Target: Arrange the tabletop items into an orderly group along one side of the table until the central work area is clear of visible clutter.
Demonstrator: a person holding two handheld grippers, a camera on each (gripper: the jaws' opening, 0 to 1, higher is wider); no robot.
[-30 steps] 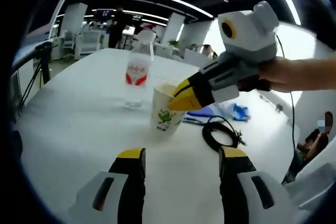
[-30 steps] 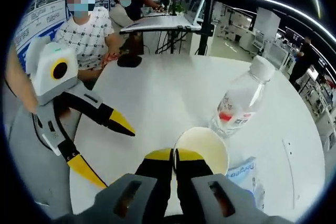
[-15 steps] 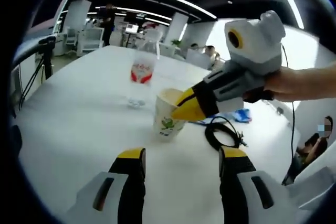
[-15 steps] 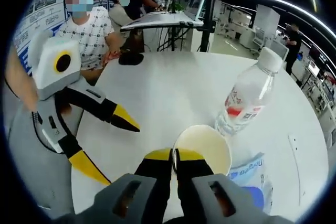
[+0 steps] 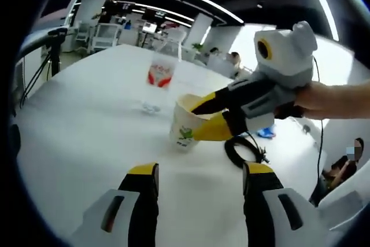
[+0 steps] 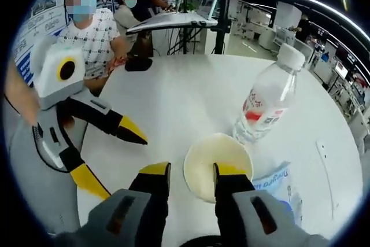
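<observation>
A white paper cup [image 5: 186,124] with a green print stands upright on the white worktop [image 5: 87,125], toward its middle rather than any edge. The right claw [image 5: 207,118] reaches in from the right of the left gripper view, held by a person's hand [image 5: 312,99], with its yellow-tipped jaws parted on either side of the cup's near rim; one tip lies over the cup's mouth and the other outside its wall, though whether either touches the paper is hard to make out. In the right gripper view the same claw [image 6: 191,176] shows its jaws moderately wide apart, the cup [image 6: 217,163] sitting between and just beyond them. A clear plastic water bottle [image 6: 265,103] with a red-and-white label and a white cap stands upright just beyond the cup, farther toward the far side of the worktop. A coiled black cable [image 5: 241,148] lies on the worktop beside the cup, and a blue-printed packet [image 6: 278,180] lies flat near the cup's base. The left claw [image 5: 199,174] hovers above the worktop, short of the cup, jaws wide apart and holding nothing. A seated person [image 6: 92,36] in a patterned shirt is at the worktop's far edge.
</observation>
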